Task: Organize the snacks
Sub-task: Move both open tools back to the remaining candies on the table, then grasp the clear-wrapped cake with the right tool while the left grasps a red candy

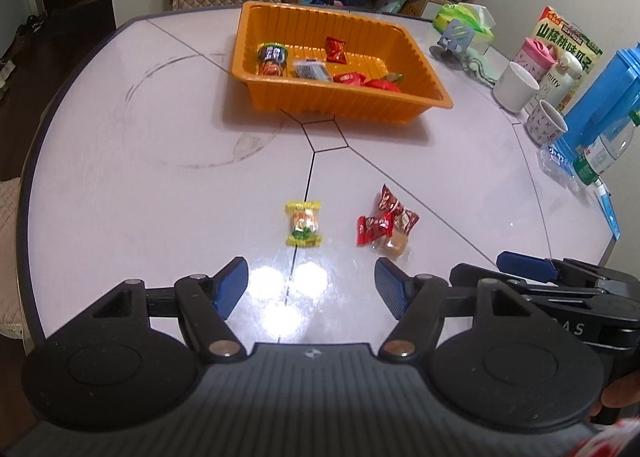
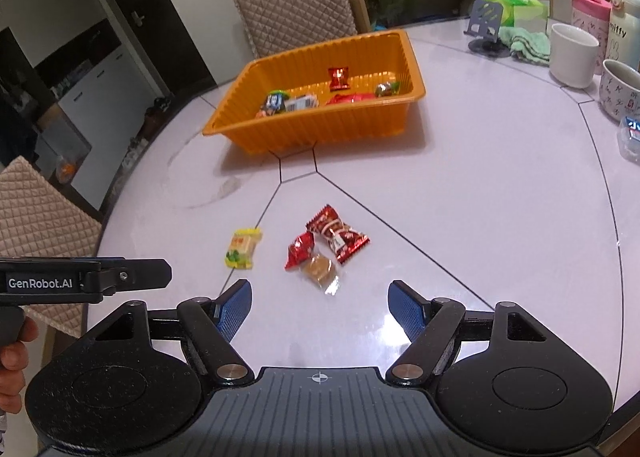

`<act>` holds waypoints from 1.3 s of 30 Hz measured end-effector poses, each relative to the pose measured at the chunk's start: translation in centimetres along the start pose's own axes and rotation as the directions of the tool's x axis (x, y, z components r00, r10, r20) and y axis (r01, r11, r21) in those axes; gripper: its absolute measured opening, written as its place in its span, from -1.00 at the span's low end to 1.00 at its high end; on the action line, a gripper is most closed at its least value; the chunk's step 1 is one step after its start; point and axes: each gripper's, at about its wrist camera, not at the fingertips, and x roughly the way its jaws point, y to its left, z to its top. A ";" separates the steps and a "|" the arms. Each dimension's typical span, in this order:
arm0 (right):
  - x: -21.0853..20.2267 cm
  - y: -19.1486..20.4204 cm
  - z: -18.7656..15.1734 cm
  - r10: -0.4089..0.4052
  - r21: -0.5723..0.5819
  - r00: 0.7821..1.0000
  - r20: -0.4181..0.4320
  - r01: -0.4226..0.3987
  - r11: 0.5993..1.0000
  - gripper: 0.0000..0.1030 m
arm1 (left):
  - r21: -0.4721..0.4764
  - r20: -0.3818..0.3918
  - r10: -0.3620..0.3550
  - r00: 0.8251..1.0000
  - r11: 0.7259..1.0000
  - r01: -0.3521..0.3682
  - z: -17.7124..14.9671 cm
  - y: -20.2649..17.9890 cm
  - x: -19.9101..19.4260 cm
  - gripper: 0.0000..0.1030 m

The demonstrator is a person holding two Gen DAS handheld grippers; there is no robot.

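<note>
An orange tray (image 1: 400,113) (image 2: 320,133) stands mid-table with several wrapped snacks inside. Nearer me on the pale table lie a yellow-wrapped candy (image 1: 304,223) (image 2: 243,248), a clump of red-wrapped candies (image 1: 386,219) (image 2: 334,239) and a clear-wrapped brown candy (image 1: 392,245) (image 2: 320,269). My left gripper (image 1: 312,283) hangs open just short of the yellow candy, nothing between its blue pads. My right gripper (image 2: 320,307) is open too, just short of the brown candy, empty. In each wrist view the other gripper shows at the edge.
Along the table's right side stand a white mug (image 1: 516,87), a patterned cup (image 1: 546,123), a pink bottle, a white flask, a snack box (image 1: 568,41), a blue container (image 1: 600,105), a plastic bottle (image 1: 604,149), a phone stand and tissues. Quilted chairs (image 2: 296,5) stand behind the table and at its left.
</note>
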 end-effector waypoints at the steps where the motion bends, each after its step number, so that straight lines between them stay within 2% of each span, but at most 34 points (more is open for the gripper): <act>1: 0.2 0.0 -0.1 0.001 -0.004 1.000 -0.004 -0.001 1.000 0.47 | 0.000 -0.001 0.002 1.000 1.000 -0.002 0.0 0.0 0.1 0.30; 10: 1.5 0.4 -0.7 0.013 -0.048 1.000 0.005 -0.013 0.999 0.46 | -0.002 -0.011 0.024 1.000 1.000 -0.024 -0.5 0.4 1.1 0.30; 20: 3.5 1.0 -1.0 0.058 -0.181 0.998 0.026 -0.052 0.982 0.02 | -0.013 -0.029 0.038 0.999 0.999 -0.038 -0.4 1.2 2.2 0.30; 23: 4.3 1.2 -0.7 0.068 -0.230 0.997 0.027 -0.060 0.971 -0.05 | -0.019 -0.033 0.044 0.998 0.999 -0.045 -0.4 1.5 2.5 0.30; 39: 8.9 1.0 0.3 0.092 -0.406 0.996 -0.021 -0.093 0.909 -0.18 | -0.041 -0.064 0.066 0.996 0.997 -0.069 -0.4 2.7 3.9 0.30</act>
